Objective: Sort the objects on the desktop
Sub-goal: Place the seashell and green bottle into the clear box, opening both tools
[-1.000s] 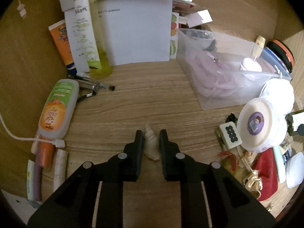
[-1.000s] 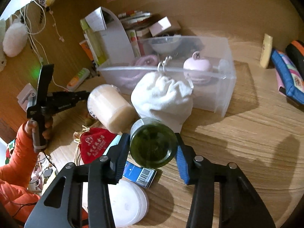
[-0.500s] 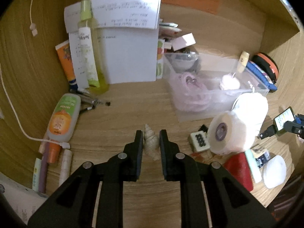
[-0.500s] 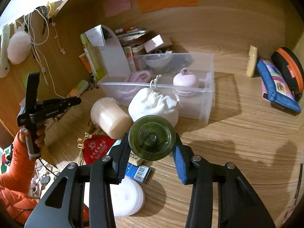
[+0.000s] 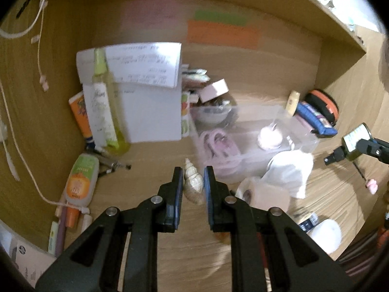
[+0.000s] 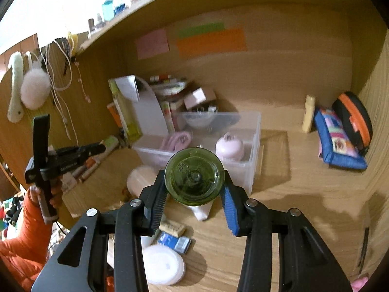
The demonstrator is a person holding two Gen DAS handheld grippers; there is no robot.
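My left gripper (image 5: 193,177) is shut on a cream spiral seashell (image 5: 192,184) and holds it lifted above the wooden desk. My right gripper (image 6: 194,182) is shut on a dark green glass bottle (image 6: 194,176), seen bottom-first, held above the desk in front of the clear plastic bin (image 6: 252,146). The bin (image 5: 245,168) holds a pink cable and a pink round object. The right gripper with the bottle (image 5: 357,142) shows at the right edge of the left wrist view. The left gripper (image 6: 97,149) shows at the left of the right wrist view.
A white drawstring bag (image 5: 289,170), a tape roll (image 5: 262,194) and a white round lid (image 6: 163,265) lie near the bin. Bottles and papers (image 5: 136,97) stand at the back left. An orange-green tube (image 5: 81,182) lies left. Pouches (image 6: 340,141) sit at the right wall.
Both grippers have risen and pulled back from the desk, carrying the seashell and the green bottle. More of the back wall and shelf now shows.
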